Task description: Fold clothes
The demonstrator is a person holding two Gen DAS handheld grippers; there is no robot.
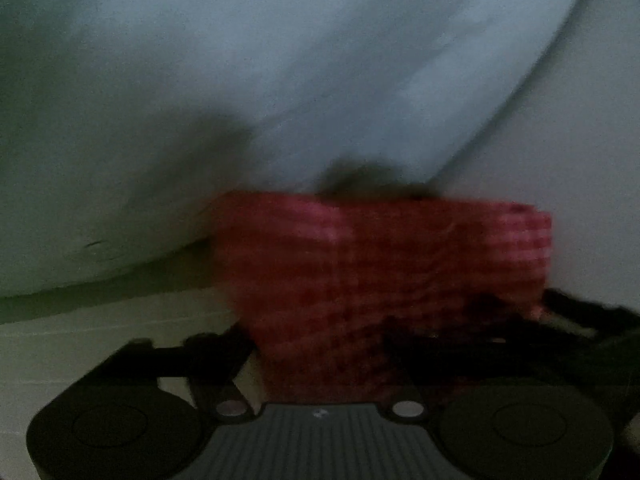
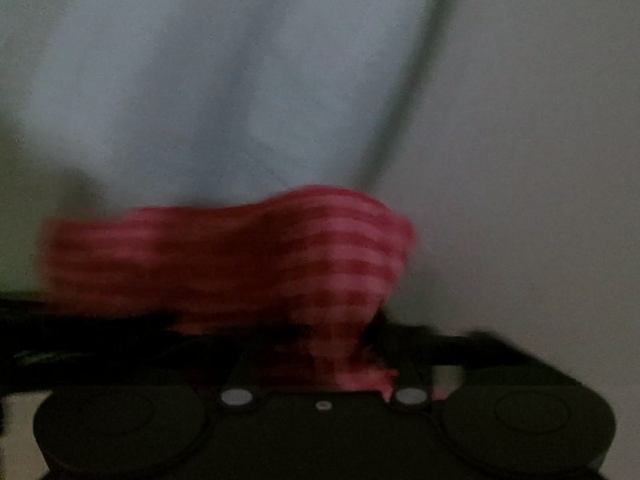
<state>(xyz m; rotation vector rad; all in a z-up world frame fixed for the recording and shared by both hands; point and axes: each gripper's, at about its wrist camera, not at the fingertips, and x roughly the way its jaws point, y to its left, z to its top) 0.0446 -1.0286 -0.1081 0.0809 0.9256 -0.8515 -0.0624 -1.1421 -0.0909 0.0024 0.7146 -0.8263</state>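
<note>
A pale blue garment [image 1: 248, 60] fills the upper field of both wrist views, spread over a light surface [image 1: 580, 160] that cannot be identified through the blur. Ahead of it, bunched directly against both grippers, hangs a red-and-pink striped cloth [image 1: 380, 264], its long axis running side to side across each view; neither hand is clearly nearer. On the left gripper [image 1: 320, 344] the fingers stand apart with the striped cloth between them; whether the pads press on it cannot be told. On the right gripper [image 2: 320, 344] the cloth funnels down between spread fingers likewise, contact unclear. Judged: the release turns on the cloth dropping squarely.
</note>
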